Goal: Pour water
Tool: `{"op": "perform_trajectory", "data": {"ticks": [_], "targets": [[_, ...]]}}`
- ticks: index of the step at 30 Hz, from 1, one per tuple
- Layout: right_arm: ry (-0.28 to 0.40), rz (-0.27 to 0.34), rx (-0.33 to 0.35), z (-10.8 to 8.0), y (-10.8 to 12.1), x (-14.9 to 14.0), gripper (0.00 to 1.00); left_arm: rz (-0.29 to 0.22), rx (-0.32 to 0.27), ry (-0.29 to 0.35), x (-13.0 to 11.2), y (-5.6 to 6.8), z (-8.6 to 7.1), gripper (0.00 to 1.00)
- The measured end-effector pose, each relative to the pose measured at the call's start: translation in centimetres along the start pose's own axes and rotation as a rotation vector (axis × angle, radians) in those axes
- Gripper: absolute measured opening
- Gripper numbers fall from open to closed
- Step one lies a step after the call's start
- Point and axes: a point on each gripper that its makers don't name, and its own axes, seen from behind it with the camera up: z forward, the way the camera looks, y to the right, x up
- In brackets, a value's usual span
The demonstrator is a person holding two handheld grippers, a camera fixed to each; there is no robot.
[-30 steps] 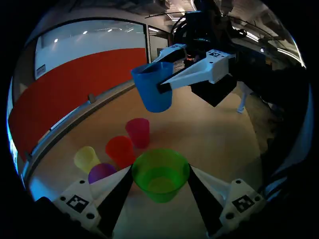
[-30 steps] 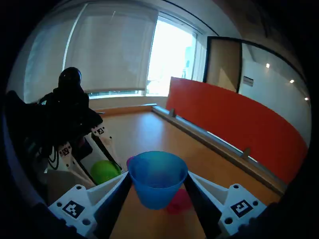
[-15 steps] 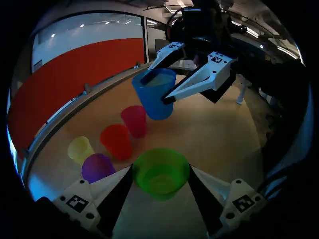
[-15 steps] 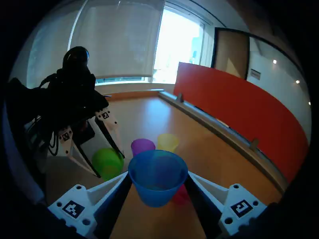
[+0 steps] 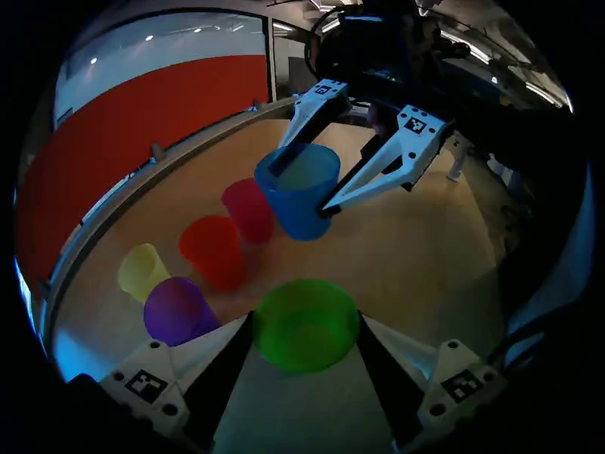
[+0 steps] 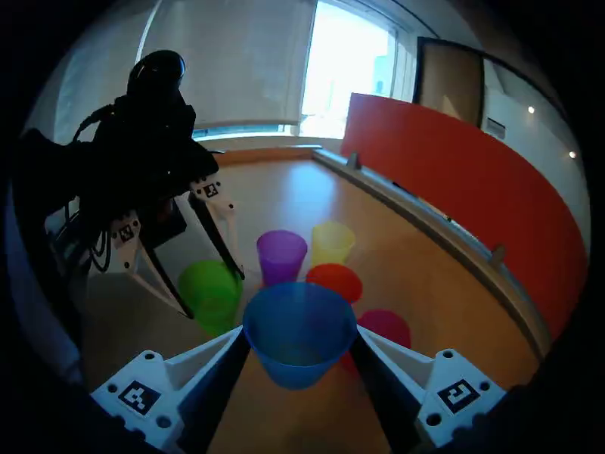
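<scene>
Nearest the lens in the left gripper view, the left claw clenches a translucent green plastic cup. Beyond it, the right claw grasps a blue plastic cup over the wooden worktop, just right of a pink plastic cup.

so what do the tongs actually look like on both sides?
Both alike: left tongs and right tongs have white, tapered fingers with black inner faces and a square black-and-white marker near each finger's base. In the right gripper view, the left unit's body is bulky and black, with dark cables looped beside it.
</scene>
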Motion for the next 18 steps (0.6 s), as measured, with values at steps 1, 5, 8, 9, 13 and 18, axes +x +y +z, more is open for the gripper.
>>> {"op": "perform_trajectory", "data": {"ticks": [1, 5, 8, 9, 13, 18], "targets": [[-0.005, 0.000, 0.002, 0.2, -0.1, -0.2, 0.92, 0.001, -0.001, -0.002, 0.0, 0.0, 0.1, 0.91], [-0.021, 0.004, 0.015, 0.8, -0.4, -1.1, 0.92, 0.004, -0.002, -0.008, -0.2, -0.2, 0.5, 0.91], [-0.028, 0.008, 0.022, 1.1, -0.6, -1.5, 0.92, 0.007, -0.001, -0.011, -0.3, -0.3, 0.7, 0.91], [-0.030, 0.008, 0.024, 1.2, -0.6, -1.6, 0.92, 0.009, 0.000, -0.012, -0.4, -0.4, 0.7, 0.91], [-0.037, 0.011, 0.027, 1.4, -0.7, -2.2, 0.92, 0.015, 0.003, -0.015, -0.6, -0.5, 0.9, 0.90], [-0.043, 0.016, 0.029, 1.6, -0.8, -2.7, 0.92, 0.015, 0.006, -0.012, -0.7, -0.6, 1.0, 0.90]]}}
